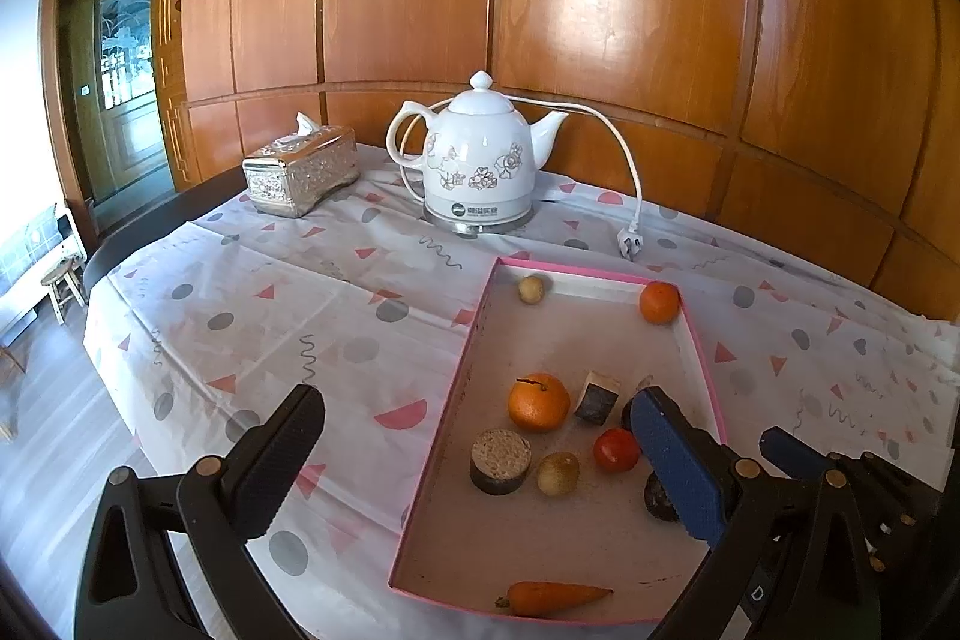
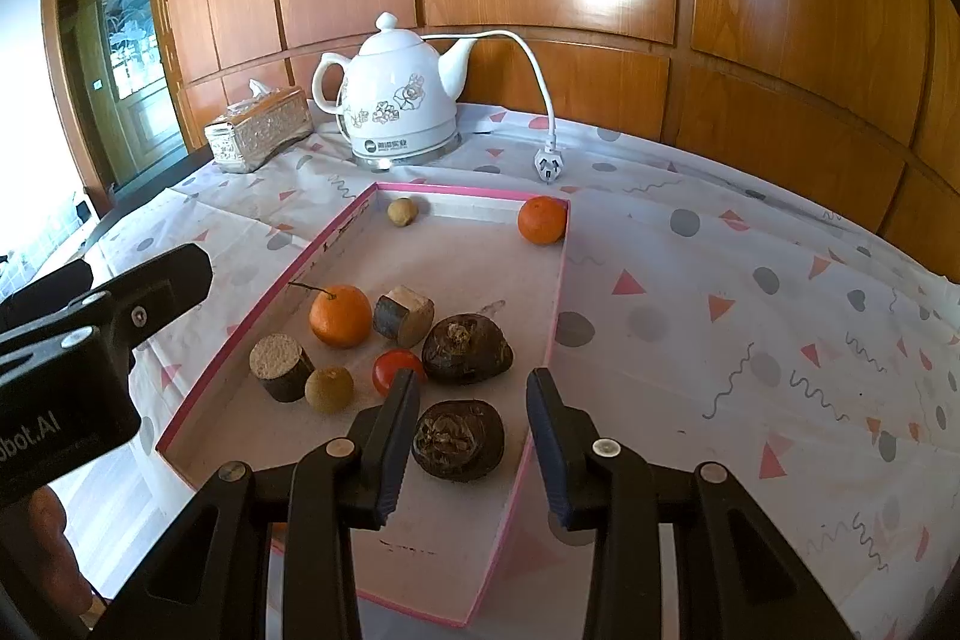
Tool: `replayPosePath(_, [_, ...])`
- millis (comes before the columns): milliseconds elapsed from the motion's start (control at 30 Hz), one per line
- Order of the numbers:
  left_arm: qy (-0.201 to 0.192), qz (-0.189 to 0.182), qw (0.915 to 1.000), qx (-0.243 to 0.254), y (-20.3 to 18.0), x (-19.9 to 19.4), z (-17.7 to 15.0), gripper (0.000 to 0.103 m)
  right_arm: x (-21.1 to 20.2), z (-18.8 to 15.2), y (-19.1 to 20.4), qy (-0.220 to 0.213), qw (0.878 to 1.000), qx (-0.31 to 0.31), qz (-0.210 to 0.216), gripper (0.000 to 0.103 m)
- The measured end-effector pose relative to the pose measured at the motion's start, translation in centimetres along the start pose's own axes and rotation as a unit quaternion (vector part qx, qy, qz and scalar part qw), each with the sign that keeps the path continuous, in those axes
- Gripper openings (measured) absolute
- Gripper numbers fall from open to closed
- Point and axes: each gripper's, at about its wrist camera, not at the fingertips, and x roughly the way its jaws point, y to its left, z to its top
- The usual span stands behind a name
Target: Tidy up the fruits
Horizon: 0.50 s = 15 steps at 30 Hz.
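A pink-rimmed shallow box point(image 1: 480, 316) point(image 2: 558, 292) holds the produce: a stemmed orange point(image 1: 538, 401) point(image 2: 340, 315), a second orange point(image 1: 659, 302) point(image 2: 542, 219) in the far corner, a small tomato point(image 1: 616, 450) point(image 2: 393, 367), two cut cane pieces point(image 1: 500, 461) point(image 2: 403, 315), two small brown round fruits point(image 1: 557, 473) point(image 2: 402, 211), two dark water chestnuts point(image 2: 467, 340) point(image 2: 459, 439) and a carrot point(image 1: 552, 597). My left gripper point(image 1: 480, 466) is open, above the box's near part. My right gripper point(image 2: 474, 436) is open, straddling the nearer water chestnut without touching it.
A white floral electric kettle point(image 1: 477, 160) point(image 2: 396, 100) with its unplugged cord point(image 1: 630, 238) point(image 2: 547, 163) and a silver tissue box point(image 1: 300, 172) point(image 2: 258, 136) stand at the back of the patterned tablecloth. Wooden panels rise behind. The table's left edge drops to the floor.
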Motion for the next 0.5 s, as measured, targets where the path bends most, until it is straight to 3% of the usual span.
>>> replayPosePath(500, [0.004, -0.024, 0.9996, -0.012, -0.16, -0.09, 0.03, 0.103, 0.07, -0.37, -0.69, 0.004, 1.0, 0.008, -0.002, 0.037])
